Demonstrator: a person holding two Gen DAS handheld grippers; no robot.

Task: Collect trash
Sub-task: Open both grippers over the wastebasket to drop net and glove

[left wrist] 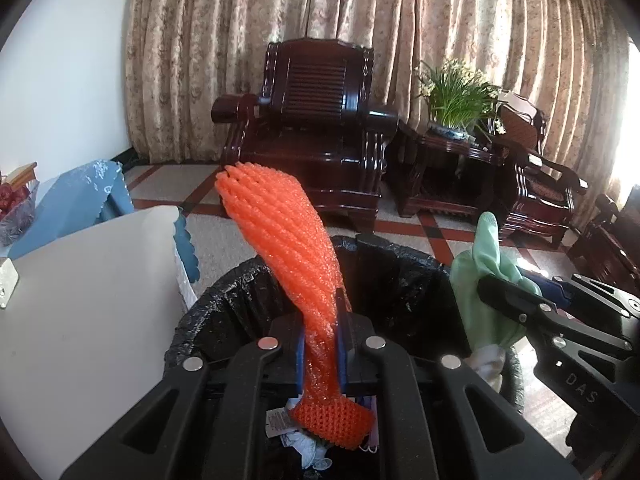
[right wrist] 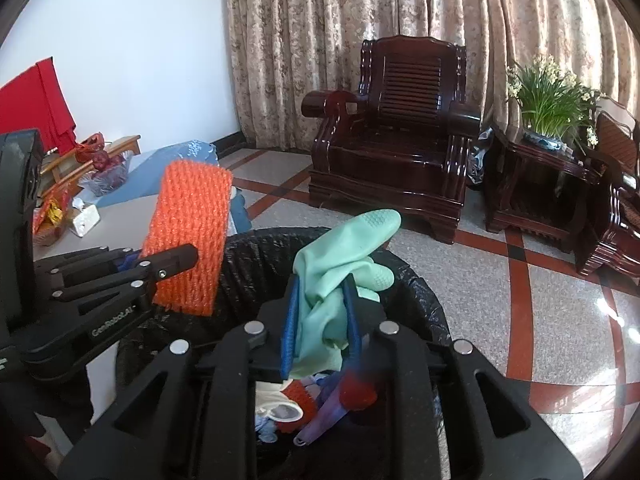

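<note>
An orange foam net sleeve (left wrist: 280, 240) is pinched between the blue pads of my left gripper (left wrist: 320, 328), which is shut on it. Its long end rises over the bin and its short end hangs below the pads. The bin (left wrist: 400, 264) has a black bag liner and holds several bits of trash (right wrist: 288, 404). My right gripper (right wrist: 320, 300) is shut on a pale green rubber glove (right wrist: 348, 248) above the bin's rim (right wrist: 412, 292). Each gripper shows in the other's view: the right gripper (left wrist: 504, 296) with the glove (left wrist: 484, 280), and the left gripper (right wrist: 176, 260) with the net (right wrist: 188, 232).
A white table (left wrist: 80, 300) stands to the left of the bin, with a blue cloth (left wrist: 80, 196) and a bowl of fruit (right wrist: 108, 172) behind it. A dark wooden armchair (left wrist: 316, 132) and a side table with a plant (left wrist: 456, 100) stand beyond on tiled floor (right wrist: 560, 320).
</note>
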